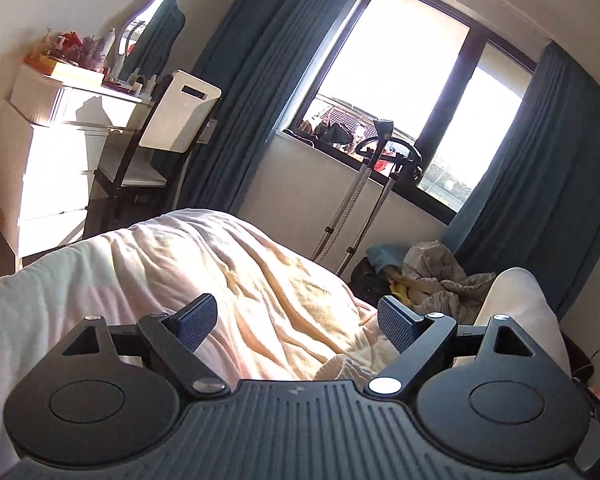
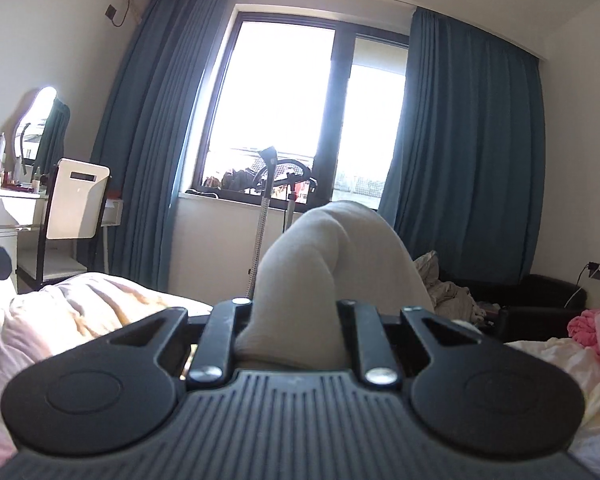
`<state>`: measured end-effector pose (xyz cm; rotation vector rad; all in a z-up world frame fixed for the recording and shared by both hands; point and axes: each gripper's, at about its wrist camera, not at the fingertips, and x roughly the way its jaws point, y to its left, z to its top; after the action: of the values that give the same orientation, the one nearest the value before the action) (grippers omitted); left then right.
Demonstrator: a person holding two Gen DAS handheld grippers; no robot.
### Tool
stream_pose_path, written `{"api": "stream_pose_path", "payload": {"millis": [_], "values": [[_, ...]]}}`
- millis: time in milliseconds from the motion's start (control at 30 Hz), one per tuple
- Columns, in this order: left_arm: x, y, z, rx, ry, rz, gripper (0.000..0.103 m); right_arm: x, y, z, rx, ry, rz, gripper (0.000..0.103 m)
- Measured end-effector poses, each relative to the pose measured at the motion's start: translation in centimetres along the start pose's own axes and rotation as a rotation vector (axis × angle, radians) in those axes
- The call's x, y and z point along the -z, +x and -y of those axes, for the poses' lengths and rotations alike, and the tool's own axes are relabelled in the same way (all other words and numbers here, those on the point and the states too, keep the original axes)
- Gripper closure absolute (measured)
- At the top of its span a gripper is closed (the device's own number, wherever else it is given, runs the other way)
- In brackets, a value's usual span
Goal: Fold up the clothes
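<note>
My right gripper [image 2: 292,312] is shut on a bunched white garment [image 2: 332,256], which rises in a soft hump between its jaws and hides the fingertips. The same white garment [image 1: 516,300] shows at the right edge of the left wrist view. My left gripper [image 1: 296,312] is open, with nothing between its blue ribbed pads [image 1: 198,322]. It hovers over the rumpled cream blanket [image 1: 220,264] on the bed. A ribbed cream piece of cloth [image 1: 340,366] lies on the blanket just below the left gripper.
A heap of clothes [image 2: 452,292] lies on a dark seat [image 2: 540,300] beyond the bed, and a pink garment [image 2: 596,328] lies on the bed at the right. A garment steamer stand [image 1: 364,200] stands under the window. A chair [image 1: 176,116] and white dresser [image 1: 56,152] are at the left.
</note>
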<state>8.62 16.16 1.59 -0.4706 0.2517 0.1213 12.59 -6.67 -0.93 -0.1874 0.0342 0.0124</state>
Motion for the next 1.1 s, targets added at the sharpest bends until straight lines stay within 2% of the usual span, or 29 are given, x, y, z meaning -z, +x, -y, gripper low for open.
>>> {"api": "stream_pose_path", "payload": {"millis": [133, 200, 267, 333, 367, 433, 500, 567, 633, 733, 833, 900, 967, 1033, 1100], "values": [[-0.9, 0.4, -3.1, -0.014, -0.087, 0.014, 0.014, 4.2, 0.9, -7.6, -0.146, -0.106, -0.12, 0.082], [-1.0, 0.5, -4.0, -0.02, -0.118, 0.007, 0.014, 6.2, 1.2, -9.6, -0.171, -0.158, -0.165, 0.081], [-0.8, 0.5, -4.3, -0.013, -0.128, -0.004, 0.014, 6.7, 0.7, -10.2, -0.172, -0.187, -0.153, 0.076], [-0.7, 0.6, -4.4, -0.003, -0.134, -0.016, 0.014, 6.1, 0.4, -9.8, -0.206, -0.178, -0.144, 0.068], [-0.6, 0.7, -4.4, 0.004, -0.136, -0.023, 0.014, 5.7, 0.0, -9.3, -0.251, -0.166, -0.149, 0.061], [-0.2, 0.8, -3.7, 0.021, -0.12, -0.044, 0.014, 5.0, -1.0, -8.3, -0.357, -0.137, -0.176, 0.055], [0.3, 0.8, -2.7, 0.04, -0.084, -0.066, 0.014, 4.3, -2.7, -6.9, -0.466, -0.101, -0.205, 0.054], [1.1, 0.6, -1.2, 0.071, -0.019, -0.081, 0.013, 3.3, -4.4, -4.3, -0.54, -0.07, -0.223, 0.048], [1.9, 0.2, 0.5, 0.097, 0.047, -0.088, 0.011, 1.9, -6.6, -1.0, -0.568, -0.049, -0.226, 0.047], [3.6, 0.1, 2.7, 0.133, 0.118, -0.122, 0.011, 0.5, -9.0, 4.3, -0.535, 0.0, -0.201, 0.045], [5.6, 0.4, 4.5, 0.115, 0.176, -0.156, 0.011, 0.8, -9.2, 9.3, -0.396, 0.101, -0.197, 0.043], [7.0, 1.1, 5.0, 0.084, 0.192, -0.193, 0.011, 2.0, -8.3, 11.8, -0.29, 0.156, -0.23, 0.043], [8.4, 2.1, 5.2, 0.049, 0.191, -0.24, 0.011, 3.5, -7.1, 13.3, -0.225, 0.203, -0.277, 0.043], [9.7, 3.3, 4.4, 0.01, 0.152, -0.28, 0.01, 5.4, -5.6, 14.1, -0.199, 0.275, -0.335, 0.043], [10.1, 3.5, 3.5, -0.017, 0.122, -0.272, 0.009, 7.1, -4.5, 14.3, -0.187, 0.319, -0.401, 0.043]]}}
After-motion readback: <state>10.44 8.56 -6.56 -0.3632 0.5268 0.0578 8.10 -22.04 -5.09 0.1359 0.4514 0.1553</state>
